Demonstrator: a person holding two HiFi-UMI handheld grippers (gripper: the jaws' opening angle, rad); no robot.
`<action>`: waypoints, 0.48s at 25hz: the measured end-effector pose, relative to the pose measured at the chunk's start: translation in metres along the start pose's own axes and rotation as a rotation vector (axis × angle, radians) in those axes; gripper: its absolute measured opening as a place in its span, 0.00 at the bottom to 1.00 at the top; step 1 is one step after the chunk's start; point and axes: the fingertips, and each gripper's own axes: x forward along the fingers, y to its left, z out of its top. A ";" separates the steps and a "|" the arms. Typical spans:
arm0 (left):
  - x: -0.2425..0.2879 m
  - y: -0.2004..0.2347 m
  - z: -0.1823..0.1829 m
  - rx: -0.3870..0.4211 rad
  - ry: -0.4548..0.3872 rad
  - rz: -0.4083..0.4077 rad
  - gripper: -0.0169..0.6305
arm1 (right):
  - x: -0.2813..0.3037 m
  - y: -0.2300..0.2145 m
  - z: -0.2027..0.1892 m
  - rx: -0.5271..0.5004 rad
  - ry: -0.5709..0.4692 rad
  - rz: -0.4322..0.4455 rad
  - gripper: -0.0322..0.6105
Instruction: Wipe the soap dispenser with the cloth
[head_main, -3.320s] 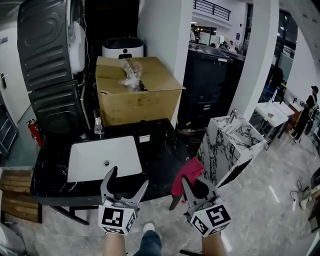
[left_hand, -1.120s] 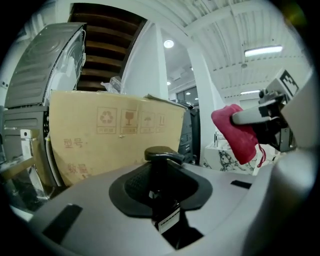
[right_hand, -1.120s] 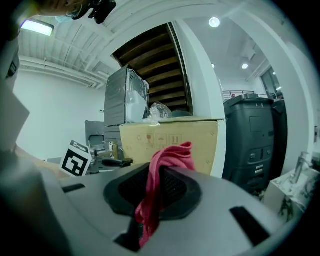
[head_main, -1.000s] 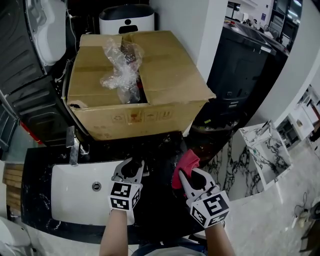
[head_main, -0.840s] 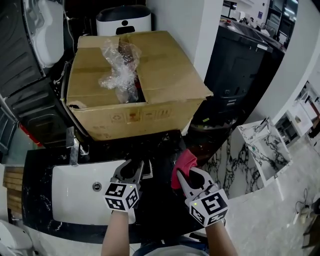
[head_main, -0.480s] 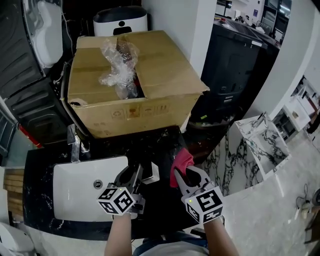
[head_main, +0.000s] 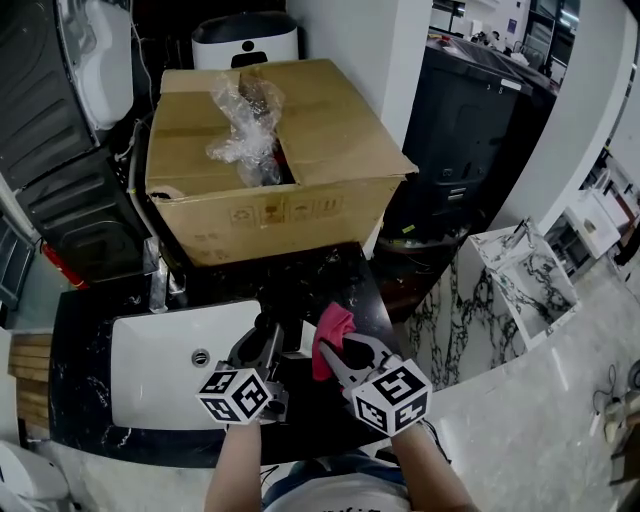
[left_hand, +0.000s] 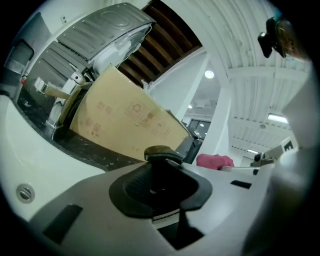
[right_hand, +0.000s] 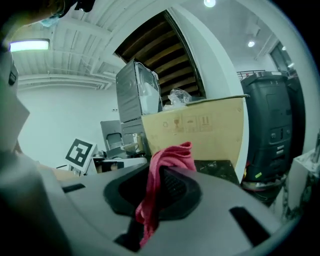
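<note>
Left tongs (left_hand: 160, 187) clamped on the soap dispenser (left_hand: 161, 167), pump end up, held just right of the sink (head_main: 150, 350). Right tongs (right_hand: 165, 192) pinching the red cloth (right_hand: 169, 157), just right of the dispenser, not touching. Next wipe goes left.

The head view looks steeply down from above the desk (head_main: 330, 283), taking in the box (head_main: 300, 130) behind it. Both gripper views sit low and close behind their own jaws, facing roughly level toward that same box — the left one tilted sideways — and the left also catches the cloth (left_hand: 215, 161).
</note>
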 end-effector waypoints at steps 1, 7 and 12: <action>0.000 -0.001 0.000 0.013 0.004 0.001 0.17 | 0.006 0.005 -0.001 0.002 0.002 0.017 0.13; 0.000 -0.004 -0.001 0.030 0.015 0.009 0.17 | 0.036 0.010 -0.025 0.005 0.091 0.043 0.13; -0.001 -0.003 -0.001 0.026 0.014 0.015 0.17 | 0.036 -0.001 -0.048 -0.010 0.182 0.004 0.13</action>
